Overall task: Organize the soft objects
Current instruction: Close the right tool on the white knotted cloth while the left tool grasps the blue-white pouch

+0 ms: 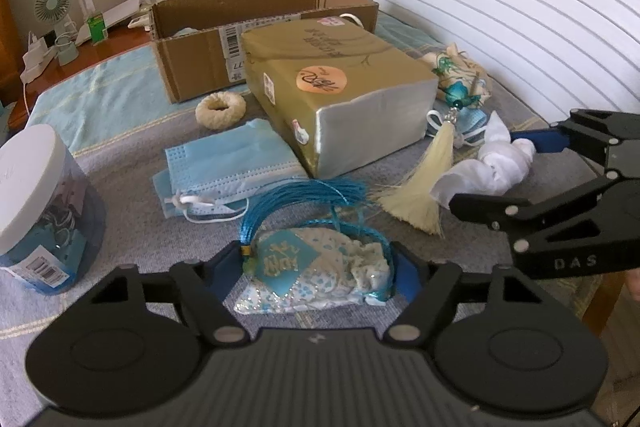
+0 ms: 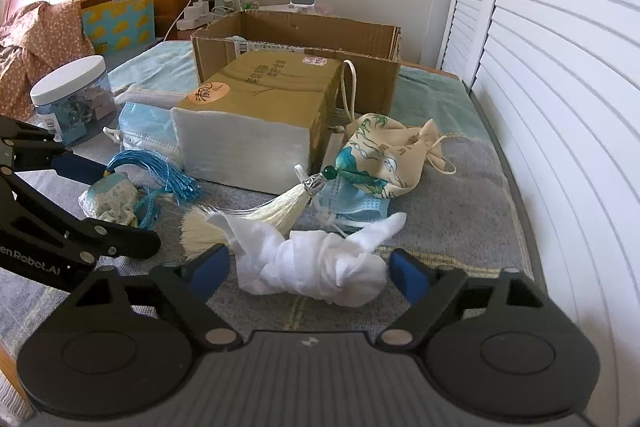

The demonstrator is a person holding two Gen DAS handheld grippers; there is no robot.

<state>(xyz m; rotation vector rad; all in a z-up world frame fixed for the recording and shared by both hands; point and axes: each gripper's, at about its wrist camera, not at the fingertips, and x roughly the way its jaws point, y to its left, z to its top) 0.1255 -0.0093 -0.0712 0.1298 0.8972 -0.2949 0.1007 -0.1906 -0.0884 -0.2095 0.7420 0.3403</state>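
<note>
The left gripper (image 1: pixel 318 269) straddled a small blue-and-white pouch (image 1: pixel 320 275), pads at its sides, though a real pinch could not be told. The right gripper (image 2: pixel 306 273) stood open around a knotted white cloth (image 2: pixel 316 267), pads apart from it. At twelve o'clock beyond lay a gold pack (image 2: pixel 260 107), then a cardboard box (image 2: pixel 300 35).

Both wrist cameras look steeply down along their fingers, close over the bed. Left view faces the cardboard box (image 1: pixel 264 39) from the left; right view from the right. Both share the gold package (image 1: pixel 340 83) and box.
</note>
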